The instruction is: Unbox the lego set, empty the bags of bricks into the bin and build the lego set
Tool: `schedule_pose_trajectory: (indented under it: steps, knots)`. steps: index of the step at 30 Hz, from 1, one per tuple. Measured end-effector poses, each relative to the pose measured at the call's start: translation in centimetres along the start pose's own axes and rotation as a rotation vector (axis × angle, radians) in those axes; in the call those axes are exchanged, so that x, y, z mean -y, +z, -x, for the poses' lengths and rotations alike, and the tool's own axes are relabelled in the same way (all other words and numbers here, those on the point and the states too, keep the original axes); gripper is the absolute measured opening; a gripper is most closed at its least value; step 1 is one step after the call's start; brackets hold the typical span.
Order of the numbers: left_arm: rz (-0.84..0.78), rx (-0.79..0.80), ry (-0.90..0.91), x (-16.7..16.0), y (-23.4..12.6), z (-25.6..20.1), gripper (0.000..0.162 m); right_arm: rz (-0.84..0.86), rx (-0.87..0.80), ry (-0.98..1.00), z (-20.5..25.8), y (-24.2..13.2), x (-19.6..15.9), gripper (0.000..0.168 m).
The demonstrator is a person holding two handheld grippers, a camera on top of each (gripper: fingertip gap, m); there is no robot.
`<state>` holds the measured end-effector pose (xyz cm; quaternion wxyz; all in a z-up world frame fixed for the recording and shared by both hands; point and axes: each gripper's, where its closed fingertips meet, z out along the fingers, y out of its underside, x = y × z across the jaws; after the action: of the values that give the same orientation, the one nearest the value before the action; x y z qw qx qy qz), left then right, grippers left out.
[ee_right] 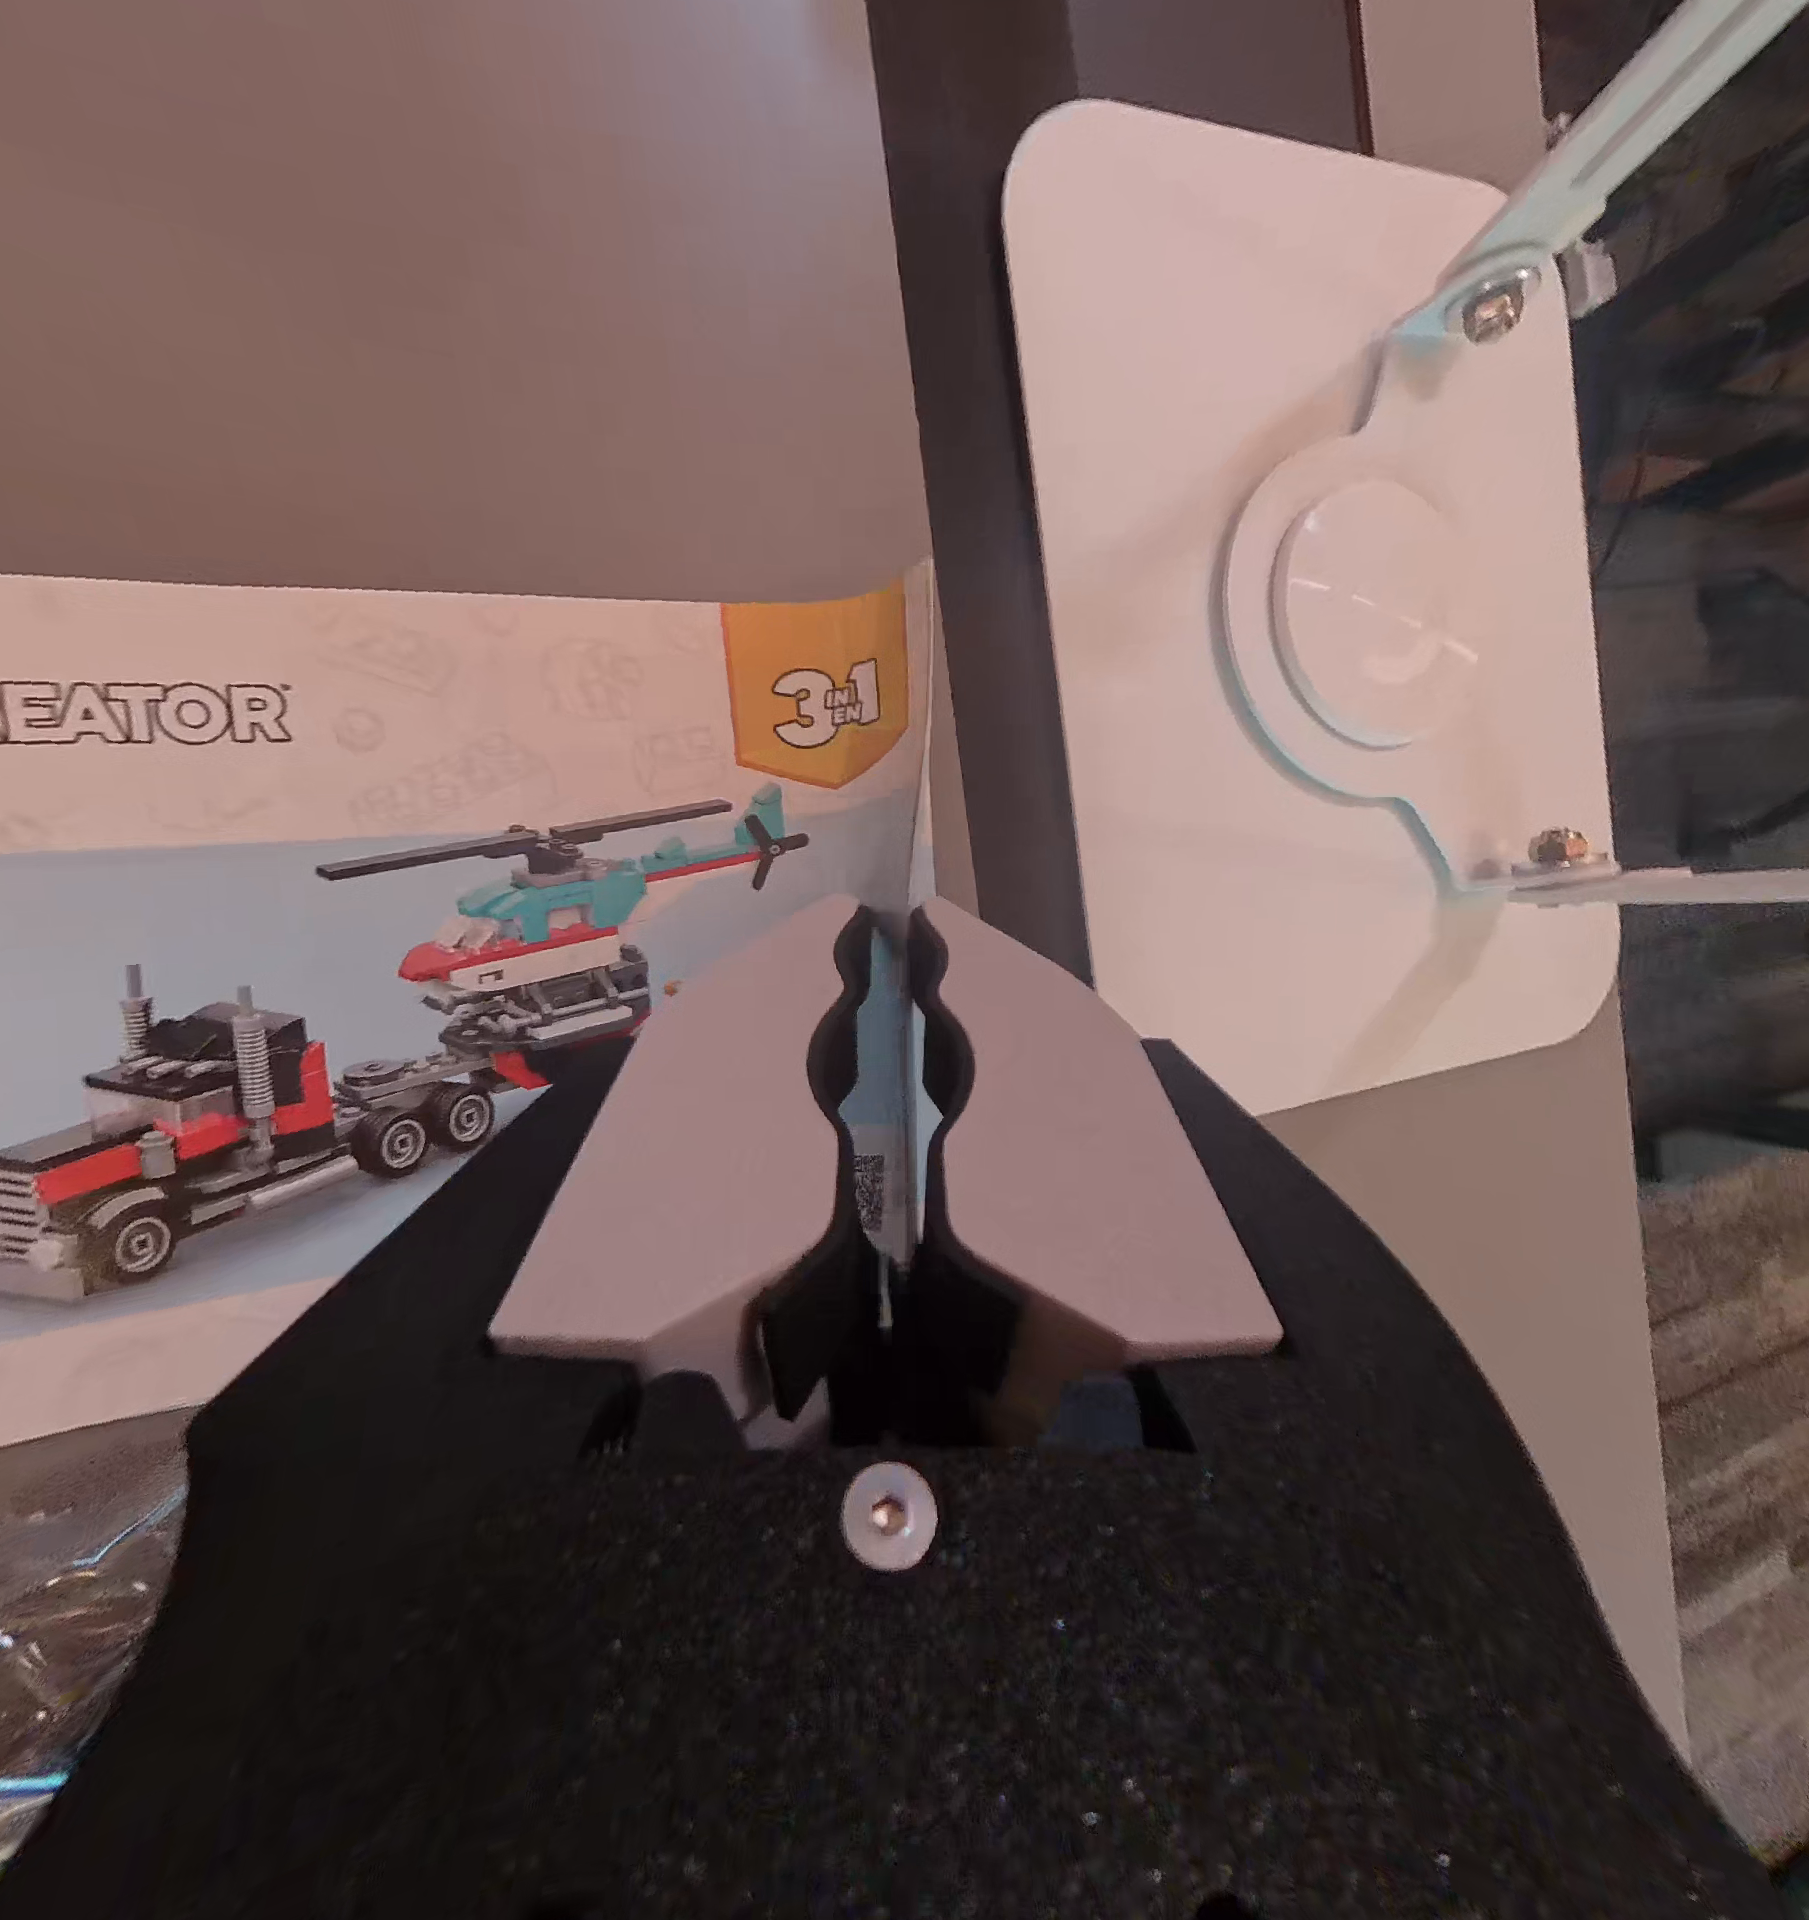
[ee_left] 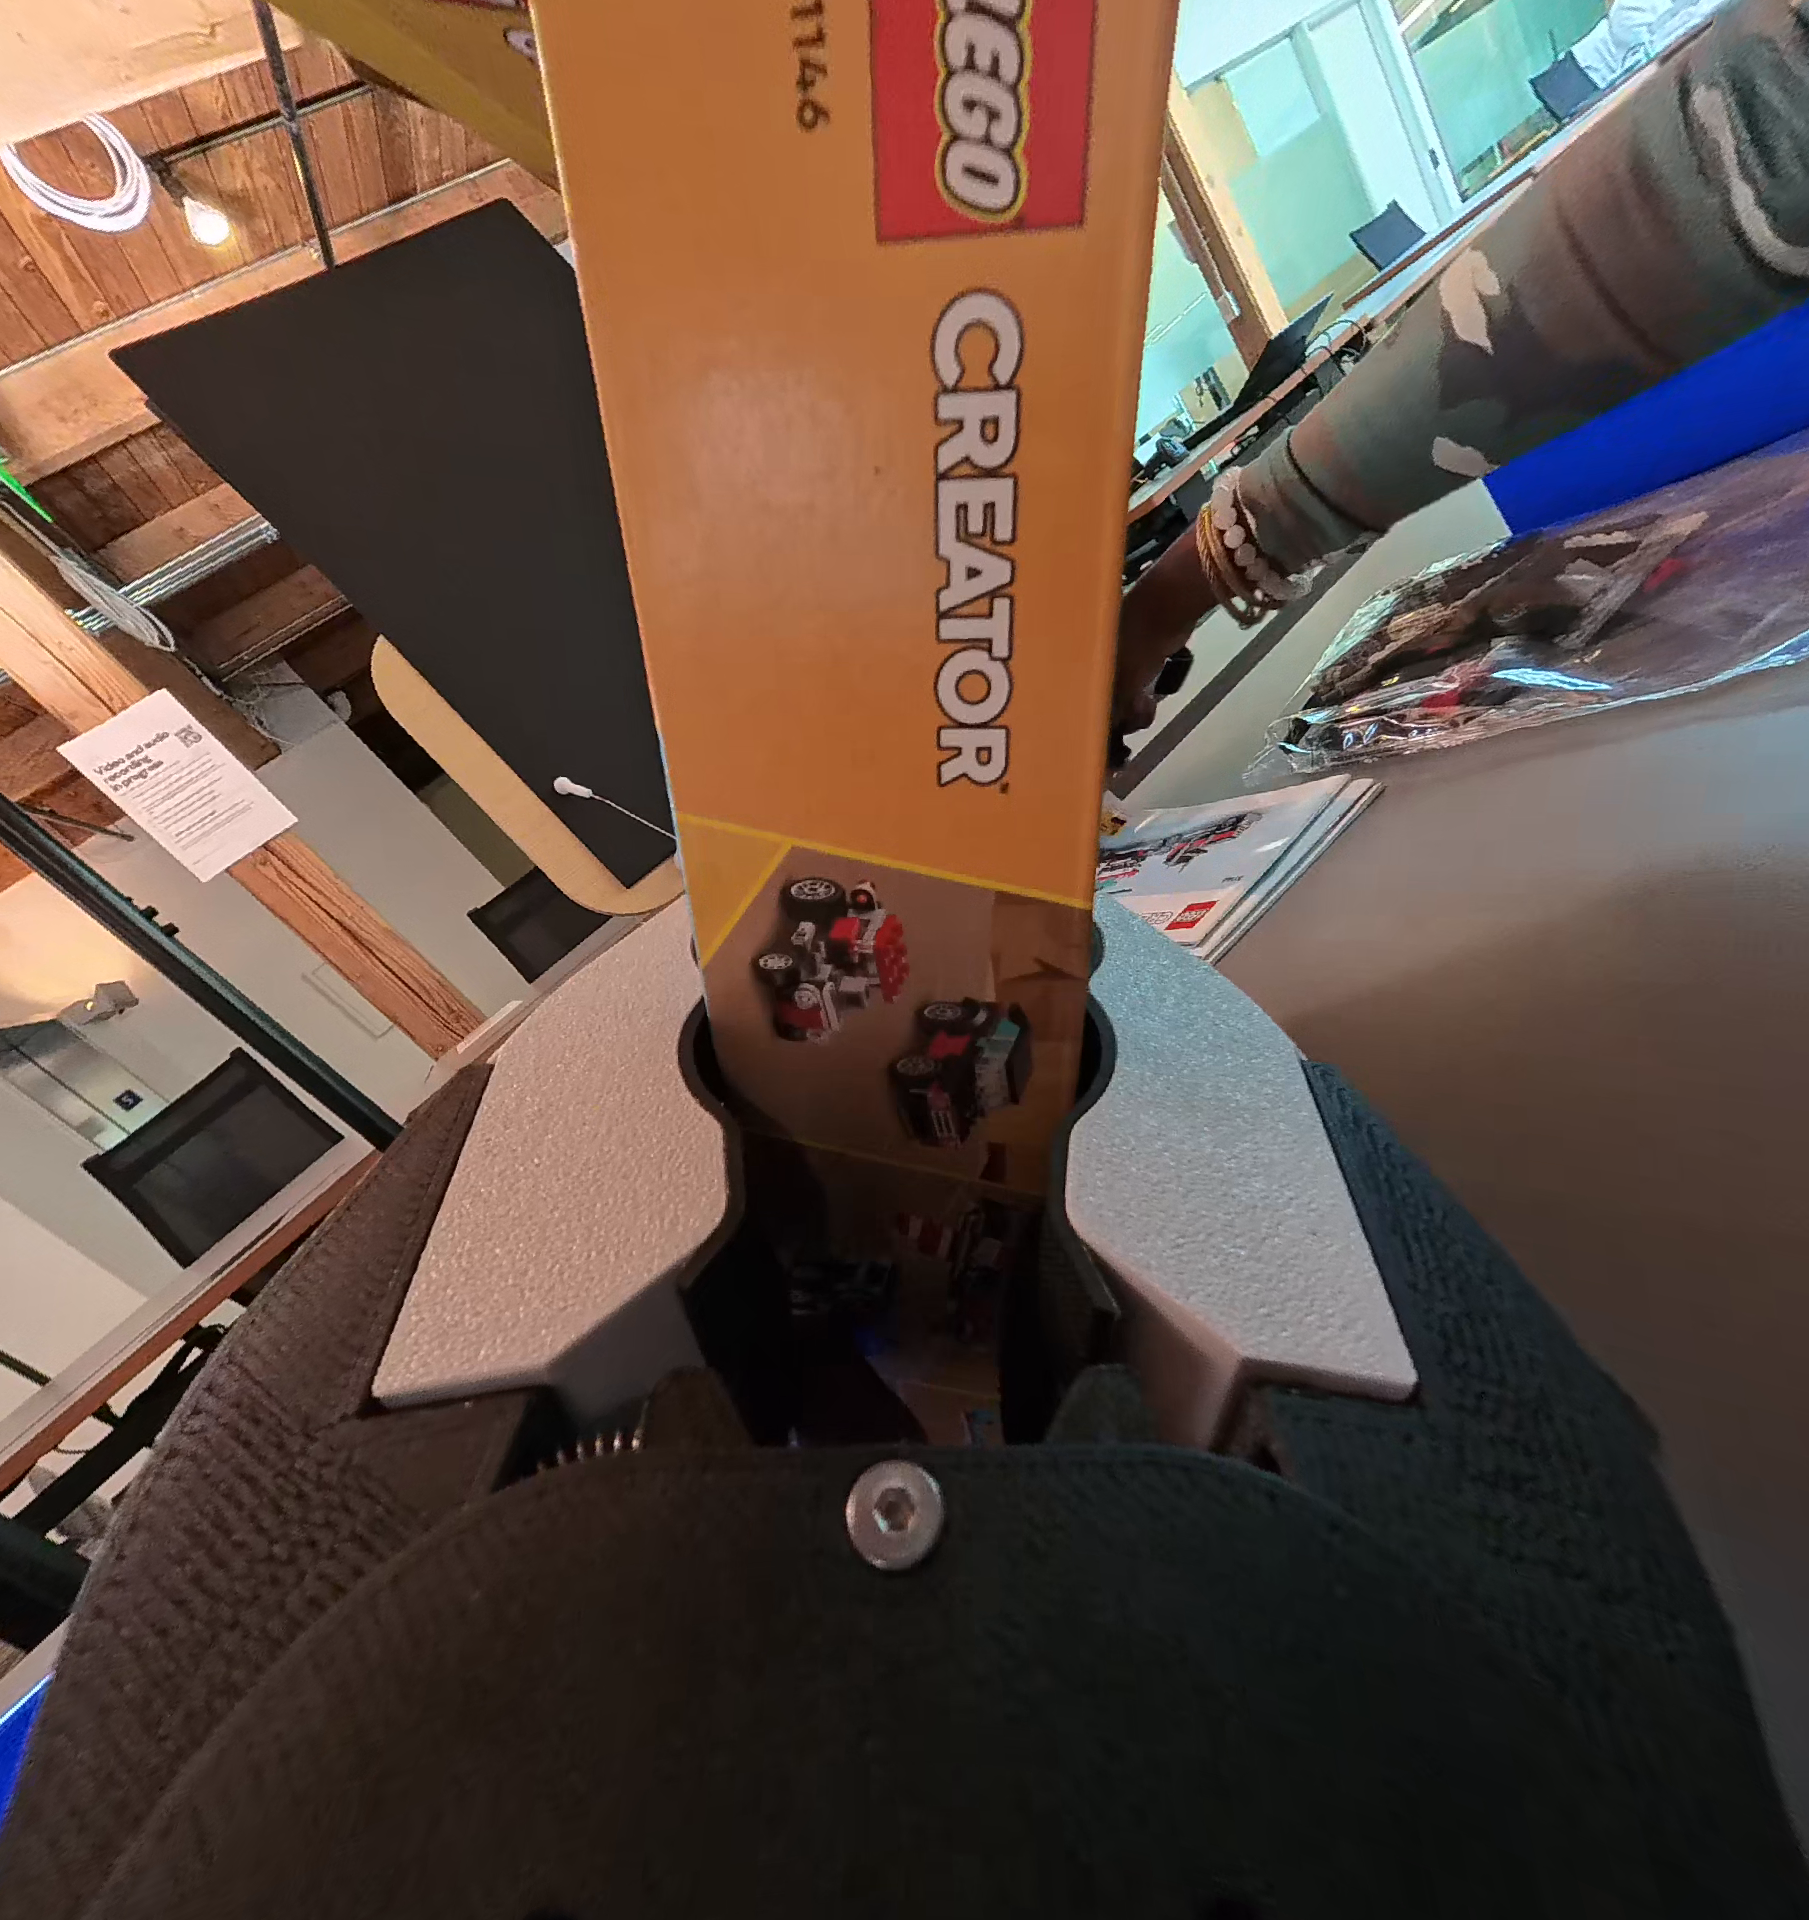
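The left tool [ee_left: 895, 997] is gripping the box [ee_left: 858, 540], its grey fingers [ee_left: 567, 1174] pressing on both sides of the yellow carton's narrow face. The box is rising up and away from the tool, lifted clear of the bench [ee_left: 1502, 1039]; its far end is running out of view, so what it is holding cannot be told.

On the bench beyond it, a clear bag [ee_left: 1502, 655] of dark bricks is lying flat toward the far right edge, sealed as far as can be seen. Just nearer, booklets [ee_left: 1232, 873] are lying stacked. A person's sleeved arm [ee_left: 1502, 364] with beaded bracelets is reaching over that far edge.

The right tool [ee_right: 889, 935] is pinching a booklet [ee_right: 256, 935] by its thin edge, fingers [ee_right: 734, 1101] closed down on the paper. The cover, picturing a truck and helicopter, is standing upright to the left of the tool. A crinkled clear bag [ee_right: 38, 1621] is lying at lower left beneath the booklet. A white plate [ee_right: 1191, 520] with a bracket is standing behind, past the bench's edge.
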<state>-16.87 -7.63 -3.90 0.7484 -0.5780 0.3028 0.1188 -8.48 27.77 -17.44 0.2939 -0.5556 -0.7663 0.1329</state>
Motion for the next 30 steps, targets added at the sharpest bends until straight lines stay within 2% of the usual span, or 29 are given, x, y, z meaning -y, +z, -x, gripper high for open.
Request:
schedule_pose_trajectory:
  steps: [5, 7, 9, 13, 16, 20, 22, 25, 30]
  knots:
    - [-0.004, -0.001, 0.001, 0.0, 0.0, 0.0, 0.063, 0.017, -0.129, 0.006, -1.2, -0.7, -0.5, 0.04]
    - [-0.005, -0.002, 0.005, 0.0, 0.0, -0.1, 0.063, -0.014, -0.177, 0.043, -1.6, -2.0, -0.2, 0.053]
    - [-0.004, -0.003, 0.012, 0.0, 0.0, -0.2, 0.064, -0.075, -0.222, 0.092, -1.6, -4.1, 0.6, 0.059]
    - [0.003, 0.003, 0.028, 0.1, 0.0, -0.4, 0.064, -0.222, -0.321, 0.192, 0.2, -10.3, 2.2, 0.053]
    - [0.013, 0.004, 0.055, 0.2, 0.2, -0.7, 0.063, -0.316, -0.356, 0.253, 3.9, -15.1, 3.0, 0.046]
    - [0.024, -0.01, 0.11, 0.7, 0.7, -1.5, 0.062, -0.591, -0.191, 0.369, 13.1, -20.0, 6.2, 0.04]
    - [0.029, -0.02, 0.148, 1.0, 1.0, -1.9, 0.062, -0.694, -0.099, 0.406, 17.9, -21.4, 7.8, 0.036]
    - [0.051, -0.051, 0.23, 1.3, 1.4, -2.7, 0.062, -0.751, -0.046, 0.396, 23.1, -22.5, 10.1, 0.032]
    - [0.092, -0.073, 0.336, 2.0, 2.1, -3.1, 0.06, -0.699, -0.125, 0.289, 26.2, -22.3, 13.1, 0.025]
